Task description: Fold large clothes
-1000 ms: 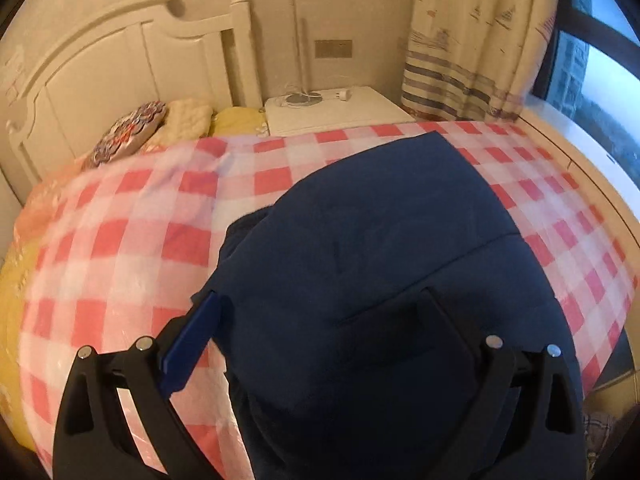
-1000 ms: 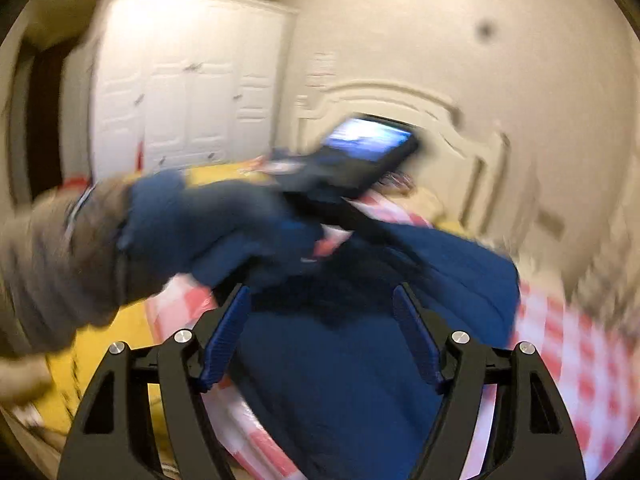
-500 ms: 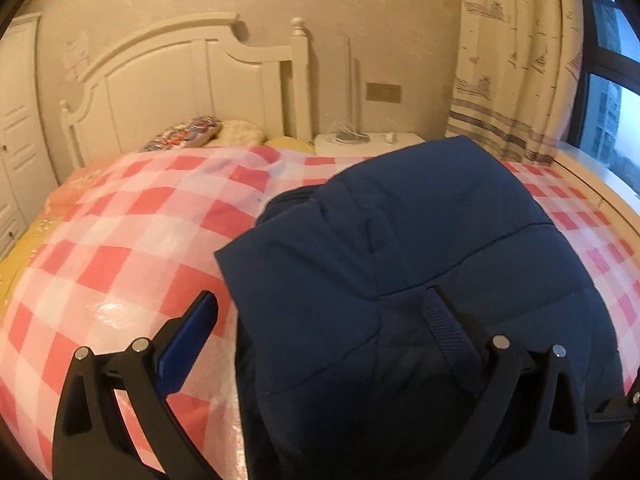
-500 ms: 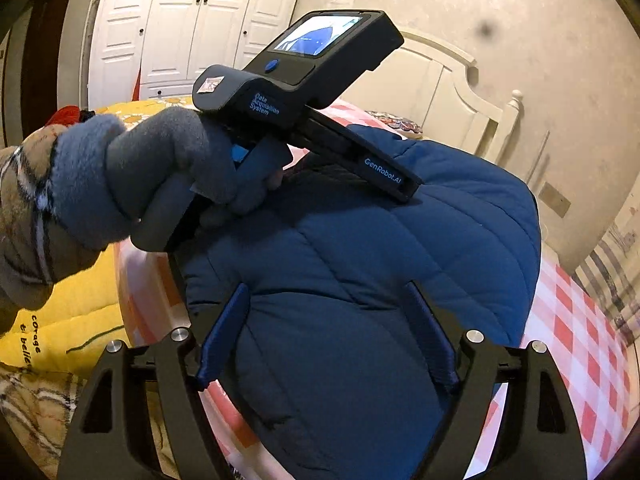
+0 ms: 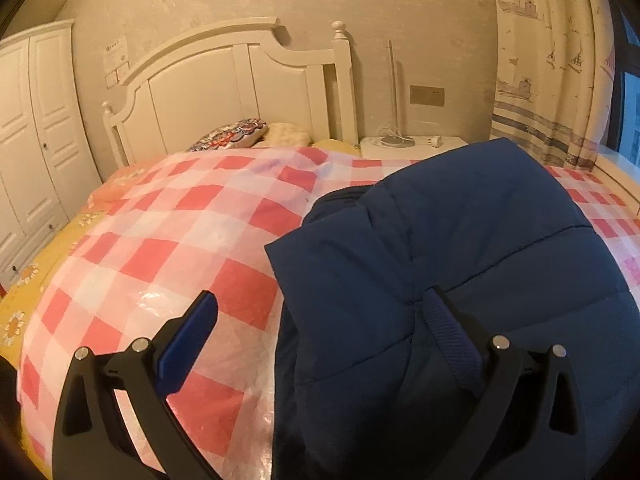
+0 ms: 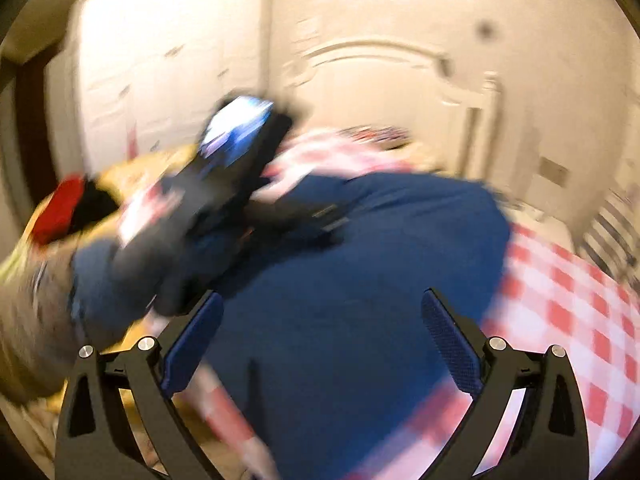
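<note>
two grippers hang over a bed whose red-and-white checked cover [image 5: 192,240] has a folded dark blue padded jacket [image 5: 460,248] lying on it. in the left wrist view the jacket sits on the right half of the cover, a thick bundle with one quilted layer folded over another and its near edge hanging towards the camera. the left gripper [image 5: 324,324] stands with its jaws wide apart: its left finger [image 5: 188,340] is over the bare checked cover, clear of the cloth, while its right finger [image 5: 452,336] rests on the jacket's top, so nothing is pinched between them.

the right wrist view is blurred. the right gripper [image 6: 320,336] has just been opening and its jaws now stand wide, with the jacket spread below and beyond them and no cloth caught between the pads. to its left a gloved hand [image 6: 132,276] holds the handle of the other gripper, whose small screen [image 6: 236,124] glows.

behind the bed stand a white headboard [image 5: 224,84], a patterned cushion [image 5: 232,138], a white bedside table [image 5: 412,146] and a curtain [image 5: 548,64].
</note>
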### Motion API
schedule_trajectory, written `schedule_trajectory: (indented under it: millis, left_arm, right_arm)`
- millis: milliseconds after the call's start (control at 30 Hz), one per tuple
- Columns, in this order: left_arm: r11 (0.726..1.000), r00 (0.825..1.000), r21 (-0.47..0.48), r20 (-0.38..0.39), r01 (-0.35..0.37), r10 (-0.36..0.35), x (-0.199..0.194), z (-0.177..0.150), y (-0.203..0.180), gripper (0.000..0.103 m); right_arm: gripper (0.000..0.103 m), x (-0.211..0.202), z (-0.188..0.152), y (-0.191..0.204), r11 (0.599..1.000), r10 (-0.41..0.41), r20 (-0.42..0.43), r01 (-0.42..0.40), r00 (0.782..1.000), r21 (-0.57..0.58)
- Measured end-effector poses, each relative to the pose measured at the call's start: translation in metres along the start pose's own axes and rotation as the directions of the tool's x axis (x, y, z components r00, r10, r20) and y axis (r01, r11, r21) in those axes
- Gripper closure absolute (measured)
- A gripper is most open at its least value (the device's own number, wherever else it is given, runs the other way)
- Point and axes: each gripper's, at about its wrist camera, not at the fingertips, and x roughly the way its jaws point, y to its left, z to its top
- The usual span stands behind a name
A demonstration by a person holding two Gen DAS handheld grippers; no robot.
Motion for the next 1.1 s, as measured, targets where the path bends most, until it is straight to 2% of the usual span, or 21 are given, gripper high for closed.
schedule_trajectory:
  millis: [67,133,200,333,367,433,467,500,567,667,833,967,1000,1033,1067,1100]
  left_arm:
    - [1.0,1.0,0.004,0.006,-0.012,0.012,-0.002,-0.001,-0.001,0.002]
    - [1.0,1.0,-0.001,0.004,-0.006,0.006,-0.002,0.0,0.0,0.002]
    - [1.0,1.0,-0.019,-0.008,0.016,-0.017,0.0,0.0,0.004,0.002]
    - [0.999,0.999,-0.037,-0.015,0.032,-0.033,0.002,-0.001,0.009,0.002]
    - [0.999,0.999,-0.038,-0.016,0.034,-0.035,0.003,-0.001,0.01,0.002]
    - [0.998,0.999,-0.041,-0.018,0.039,-0.04,0.004,-0.001,0.01,0.002]
    - [0.998,0.999,-0.044,-0.019,0.038,-0.039,0.005,0.0,0.011,0.002]
    - [0.998,0.999,-0.061,-0.023,0.033,-0.034,0.006,0.0,0.014,0.002]
    - [0.995,0.997,-0.084,-0.051,0.048,-0.053,0.012,0.0,0.019,0.002]
    - [0.988,0.991,-0.118,-0.079,0.098,-0.108,0.019,0.0,0.026,0.002]
    - [0.994,0.995,-0.094,-0.069,0.064,-0.07,0.016,-0.001,0.02,0.002]
    - [0.994,0.995,-0.091,-0.069,0.062,-0.068,0.016,0.0,0.019,0.002]
    - [0.994,0.995,-0.091,-0.068,0.061,-0.067,0.016,0.0,0.019,0.002]
    - [0.994,0.995,-0.091,-0.067,0.061,-0.067,0.016,0.0,0.019,0.002]
    - [0.994,0.996,-0.091,-0.066,0.06,-0.067,0.015,0.0,0.019,0.002]
    - [0.994,0.996,-0.091,-0.066,0.061,-0.067,0.015,-0.001,0.019,0.002]
  right_arm:
    - [0.007,0.007,0.024,-0.033,0.997,-0.02,0.018,0.018,1.0,0.081]
    - [0.008,0.023,0.048,-0.053,0.992,-0.054,0.012,0.052,0.998,0.113]
    - [0.025,0.046,0.074,-0.066,0.991,-0.082,-0.002,0.082,0.997,0.107]
    - [0.032,0.098,0.108,-0.084,0.986,-0.127,-0.023,0.129,0.992,0.104]
    - [0.034,0.108,0.106,-0.08,0.985,-0.137,-0.043,0.141,0.99,0.097]
    - [0.035,0.16,0.095,-0.084,0.985,-0.14,-0.146,0.152,0.979,0.075]
    - [0.035,0.198,0.078,-0.082,0.989,-0.132,-0.272,0.147,0.953,0.034]
    - [0.034,0.221,0.066,-0.08,0.991,-0.124,-0.346,0.13,0.93,-0.005]
    - [0.033,0.229,0.064,-0.081,0.993,-0.111,-0.366,0.118,0.924,-0.004]
    - [0.033,0.231,0.066,-0.075,0.989,-0.148,-0.394,0.131,0.907,-0.069]
    - [0.033,0.229,0.062,-0.075,0.988,-0.156,-0.385,0.139,0.91,-0.072]
    - [0.033,0.229,0.079,-0.07,0.982,-0.188,-0.423,0.158,0.886,-0.105]
    - [0.033,0.224,0.086,-0.068,0.982,-0.186,-0.407,0.161,0.894,-0.095]
    - [0.033,0.218,0.095,-0.065,0.987,-0.163,-0.376,0.145,0.912,-0.076]
    - [0.033,0.211,0.105,-0.06,0.993,-0.119,-0.333,0.107,0.935,-0.052]
    - [0.033,0.209,0.111,-0.053,0.996,-0.086,-0.31,0.076,0.947,-0.046]
